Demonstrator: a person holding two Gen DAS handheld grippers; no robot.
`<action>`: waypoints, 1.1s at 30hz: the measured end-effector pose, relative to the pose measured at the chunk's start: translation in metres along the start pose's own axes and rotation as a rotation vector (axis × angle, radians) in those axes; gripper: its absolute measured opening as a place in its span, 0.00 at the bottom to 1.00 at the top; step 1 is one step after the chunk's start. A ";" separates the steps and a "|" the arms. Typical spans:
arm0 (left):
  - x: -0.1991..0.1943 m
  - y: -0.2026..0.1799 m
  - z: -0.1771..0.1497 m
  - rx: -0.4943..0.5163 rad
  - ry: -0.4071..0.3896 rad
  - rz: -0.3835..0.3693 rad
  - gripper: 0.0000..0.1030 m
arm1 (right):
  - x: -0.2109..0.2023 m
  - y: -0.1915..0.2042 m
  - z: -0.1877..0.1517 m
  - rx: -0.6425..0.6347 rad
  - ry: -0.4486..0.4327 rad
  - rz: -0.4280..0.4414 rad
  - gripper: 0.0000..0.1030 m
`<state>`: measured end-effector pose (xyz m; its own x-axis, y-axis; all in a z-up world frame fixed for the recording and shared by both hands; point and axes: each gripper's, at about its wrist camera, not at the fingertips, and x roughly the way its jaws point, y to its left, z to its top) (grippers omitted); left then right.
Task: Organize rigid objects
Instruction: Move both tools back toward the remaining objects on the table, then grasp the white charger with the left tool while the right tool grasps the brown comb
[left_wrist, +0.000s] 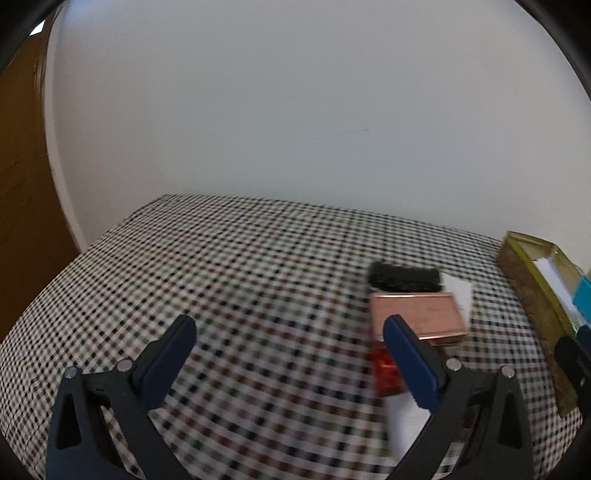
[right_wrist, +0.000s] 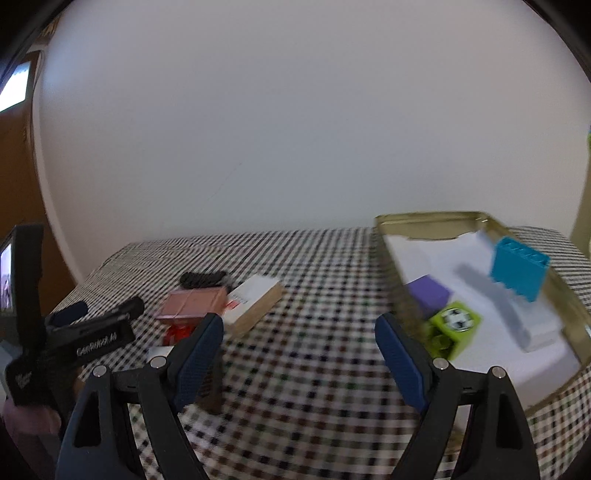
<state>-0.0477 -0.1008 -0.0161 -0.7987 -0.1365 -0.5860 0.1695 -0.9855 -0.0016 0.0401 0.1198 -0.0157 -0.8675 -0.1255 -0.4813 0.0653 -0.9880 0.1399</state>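
In the left wrist view my left gripper (left_wrist: 288, 328) is open over the checked cloth, with nothing between its fingers. Just right of it lie a copper-pink tin (left_wrist: 417, 317), a black object (left_wrist: 404, 277), a red object (left_wrist: 386, 373) and a white box (left_wrist: 458, 291). My right gripper (right_wrist: 299, 325) is also open and empty, hovering between that cluster and a gold tin tray (right_wrist: 424, 218). The tray holds a blue block (right_wrist: 519, 269), a purple block (right_wrist: 430, 291), a green cube (right_wrist: 456, 325) and a white box (right_wrist: 532, 325). The picture is blurred.
A pale wall rises behind the table (right_wrist: 314, 387), and a brown door (left_wrist: 18, 221) stands at the left. The left gripper's black body (right_wrist: 92, 332) shows at the left of the right wrist view. A white-and-wood box (right_wrist: 255, 302) lies beside the pink tin (right_wrist: 192, 302).
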 end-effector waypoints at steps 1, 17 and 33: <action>0.003 0.003 0.000 -0.008 0.011 0.005 0.99 | 0.004 0.004 0.000 -0.009 0.015 0.013 0.84; 0.013 0.023 -0.003 -0.078 0.091 0.050 0.99 | 0.070 0.064 -0.012 -0.237 0.312 0.052 0.68; 0.013 0.025 -0.010 -0.052 0.112 -0.049 0.99 | 0.085 0.062 -0.019 -0.235 0.384 0.151 0.20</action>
<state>-0.0485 -0.1264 -0.0316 -0.7379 -0.0734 -0.6709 0.1638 -0.9838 -0.0725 -0.0197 0.0458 -0.0643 -0.5978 -0.2496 -0.7618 0.3250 -0.9442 0.0543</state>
